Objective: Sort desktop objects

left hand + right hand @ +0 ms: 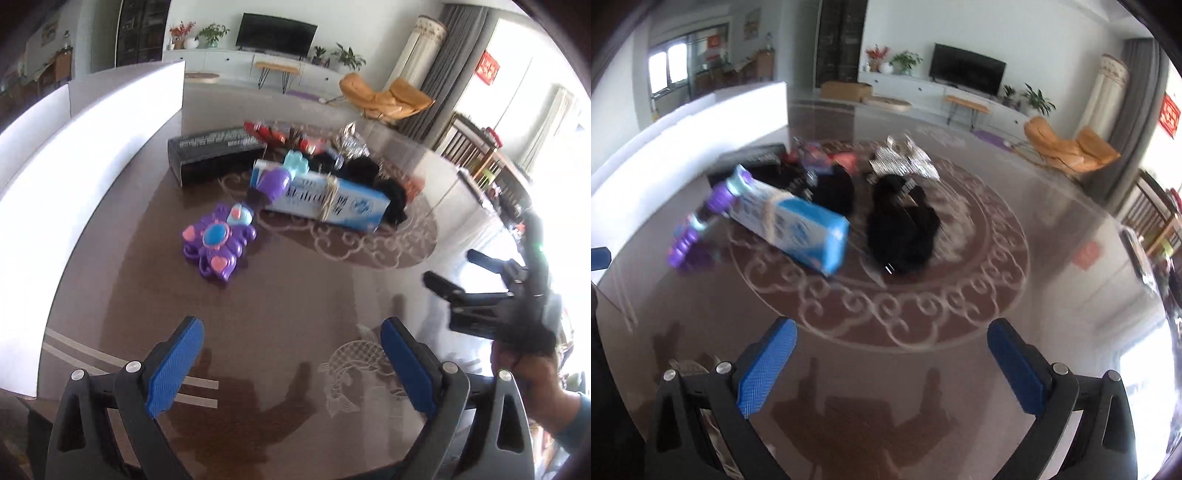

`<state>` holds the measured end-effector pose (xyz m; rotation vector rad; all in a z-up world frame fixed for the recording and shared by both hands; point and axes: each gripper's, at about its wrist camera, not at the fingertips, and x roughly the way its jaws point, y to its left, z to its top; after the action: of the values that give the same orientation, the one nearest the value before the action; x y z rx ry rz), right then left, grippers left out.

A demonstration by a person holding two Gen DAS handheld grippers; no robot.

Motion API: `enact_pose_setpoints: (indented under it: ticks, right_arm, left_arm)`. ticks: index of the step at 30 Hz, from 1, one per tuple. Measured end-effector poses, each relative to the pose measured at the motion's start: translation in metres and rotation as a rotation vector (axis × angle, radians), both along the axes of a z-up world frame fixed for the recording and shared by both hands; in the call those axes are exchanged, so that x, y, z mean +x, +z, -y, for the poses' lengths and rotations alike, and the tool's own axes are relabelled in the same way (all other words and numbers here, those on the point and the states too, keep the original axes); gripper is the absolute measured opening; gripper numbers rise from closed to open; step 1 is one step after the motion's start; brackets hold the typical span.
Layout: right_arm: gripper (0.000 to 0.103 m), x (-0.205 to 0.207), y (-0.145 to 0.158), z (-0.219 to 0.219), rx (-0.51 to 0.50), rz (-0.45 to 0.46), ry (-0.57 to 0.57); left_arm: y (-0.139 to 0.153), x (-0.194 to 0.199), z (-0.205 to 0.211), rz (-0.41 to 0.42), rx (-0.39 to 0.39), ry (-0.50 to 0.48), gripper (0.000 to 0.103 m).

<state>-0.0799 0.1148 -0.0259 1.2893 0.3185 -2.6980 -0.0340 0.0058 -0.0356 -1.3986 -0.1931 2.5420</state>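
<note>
Both our grippers hang empty over the brown table (pixel 295 295) — the left gripper (pixel 291 365) and the right gripper (pixel 892 365) each with blue pads spread wide. Ahead, the purple toy (pixel 218 247) lies alone, just beside the blue-and-white box (pixel 325 199), while black cloth (pixel 905 225) and a dark box (pixel 214 153) sit farther back.

Glossy brown tabletop (pixel 295 295) (it mirrors shadows); shiny plastic purple toy (pixel 218 247); printed cardboard blue box (pixel 332 199); matt black cloth (pixel 905 229); crinkled silver foil (pixel 905 158).
</note>
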Motion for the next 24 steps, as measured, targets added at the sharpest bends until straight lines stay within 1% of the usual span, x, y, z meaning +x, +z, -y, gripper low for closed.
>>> enact_pose_setpoints:
  ticks: [3,4,5,6,7,9,12,24]
  right_arm:
    - [0.103,0.006,-0.017,-0.028,-0.027,0.054,-0.058]
    - [0.103,0.009,-0.021,-0.031,-0.030,0.066,-0.067]
    - [0.103,0.012,-0.023,-0.033,-0.050,0.057,-0.074]
    - [0.103,0.011,-0.024,-0.033,-0.062,0.061,-0.077]
    - [0.103,0.009,-0.024,-0.033,-0.077,0.060,-0.079]
    - [0.103,-0.001,-0.028,-0.031,-0.110,0.066,-0.077]
    - [0.103,-0.007,-0.028,-0.027,-0.107,0.065,-0.075]
    - [0.103,-0.008,-0.028,-0.025,-0.107,0.065,-0.075]
  left_arm:
    - [-0.027,-0.005,-0.006,0.018,-0.102,0.014,0.097]
    - [-0.029,-0.007,-0.008,-0.023,-0.147,0.019,0.098]
    - [-0.031,-0.008,-0.011,-0.038,-0.189,0.022,0.098]
    - [-0.035,-0.012,-0.013,-0.029,-0.218,0.021,0.098]
    - [-0.035,-0.013,-0.015,-0.047,-0.242,0.021,0.100]
    - [-0.037,-0.017,-0.015,-0.058,-0.234,0.031,0.103]
    - [-0.037,-0.021,-0.011,-0.064,-0.226,0.071,0.103]
    - [-0.036,-0.012,-0.002,-0.094,-0.217,0.045,0.103]
